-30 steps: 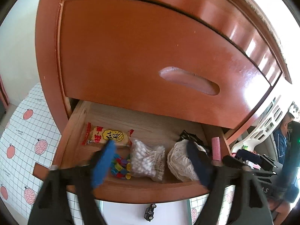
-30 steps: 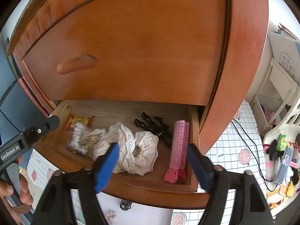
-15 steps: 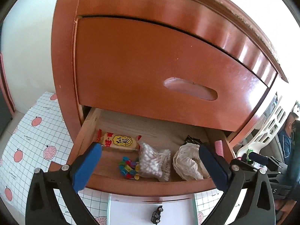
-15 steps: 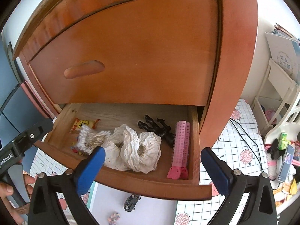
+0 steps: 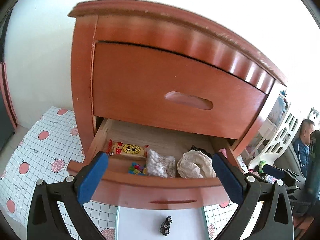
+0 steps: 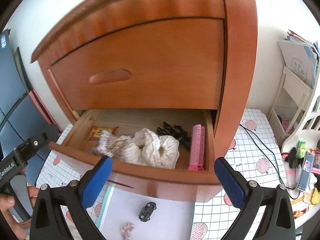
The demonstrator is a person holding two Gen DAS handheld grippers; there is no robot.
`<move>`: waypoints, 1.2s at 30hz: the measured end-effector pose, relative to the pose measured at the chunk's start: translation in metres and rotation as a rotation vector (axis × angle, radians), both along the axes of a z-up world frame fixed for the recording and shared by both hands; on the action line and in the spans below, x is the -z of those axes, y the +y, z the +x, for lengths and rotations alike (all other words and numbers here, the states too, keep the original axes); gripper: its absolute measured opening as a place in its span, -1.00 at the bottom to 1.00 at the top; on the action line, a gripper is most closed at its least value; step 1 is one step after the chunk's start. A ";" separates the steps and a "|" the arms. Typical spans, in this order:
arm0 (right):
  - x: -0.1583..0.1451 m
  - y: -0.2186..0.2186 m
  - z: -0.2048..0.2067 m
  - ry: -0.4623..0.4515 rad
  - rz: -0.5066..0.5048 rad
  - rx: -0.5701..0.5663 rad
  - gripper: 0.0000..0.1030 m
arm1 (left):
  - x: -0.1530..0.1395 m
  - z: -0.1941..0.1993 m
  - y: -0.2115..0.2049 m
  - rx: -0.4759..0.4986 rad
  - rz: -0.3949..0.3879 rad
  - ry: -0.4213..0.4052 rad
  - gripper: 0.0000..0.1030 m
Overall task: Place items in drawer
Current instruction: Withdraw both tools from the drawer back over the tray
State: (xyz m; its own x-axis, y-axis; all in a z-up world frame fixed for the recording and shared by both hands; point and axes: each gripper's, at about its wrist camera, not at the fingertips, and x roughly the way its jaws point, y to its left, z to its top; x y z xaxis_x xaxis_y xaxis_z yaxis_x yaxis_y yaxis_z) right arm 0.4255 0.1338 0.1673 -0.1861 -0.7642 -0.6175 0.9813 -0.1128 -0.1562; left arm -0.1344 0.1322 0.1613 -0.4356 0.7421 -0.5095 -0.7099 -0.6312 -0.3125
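Drawer (image 5: 160,182) — the lower one of the wooden nightstand (image 5: 152,76) — stands pulled out, already holding a snack packet (image 5: 127,150), a bag of cotton swabs (image 5: 159,163), some small coloured pieces (image 5: 137,169), a white lace cloth (image 6: 150,150), a black hair clip (image 6: 176,133) and a pink roller comb (image 6: 197,147) along its right wall. Both tools hang in front of it with nothing between their fingers: the left gripper (image 5: 160,178) is spread wide and empty, and so is the right gripper (image 6: 162,180). Two things lie on the white sheet (image 6: 170,216) on the floor below the drawer front — a small black toy car (image 6: 147,211) and, nearer the camera, a small pastel scrunchie (image 6: 128,230). The step in hand looks like fetching one of them. The car is the likelier pick: come down from above, square the fingers across its narrow sides, and close low so it cannot roll out. Lift clear of the drawer's front lip before moving inward, and drop it in the bare wood at the back, behind the cloth, not on the heap.
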 end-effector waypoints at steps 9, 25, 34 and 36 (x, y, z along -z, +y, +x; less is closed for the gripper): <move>0.028 0.057 0.021 -0.028 -0.060 -0.047 1.00 | 0.033 0.041 -0.040 0.023 0.019 -0.006 1.00; 0.192 0.056 -0.017 -0.126 0.218 0.103 1.00 | 0.187 0.038 -0.045 0.013 -0.188 -0.306 1.00; 0.226 0.046 -0.037 -0.174 0.272 0.232 1.00 | 0.229 0.027 -0.033 0.027 -0.318 -0.427 1.00; 0.233 0.045 -0.041 -0.180 0.296 0.251 1.00 | 0.242 0.028 -0.031 0.020 -0.366 -0.446 1.00</move>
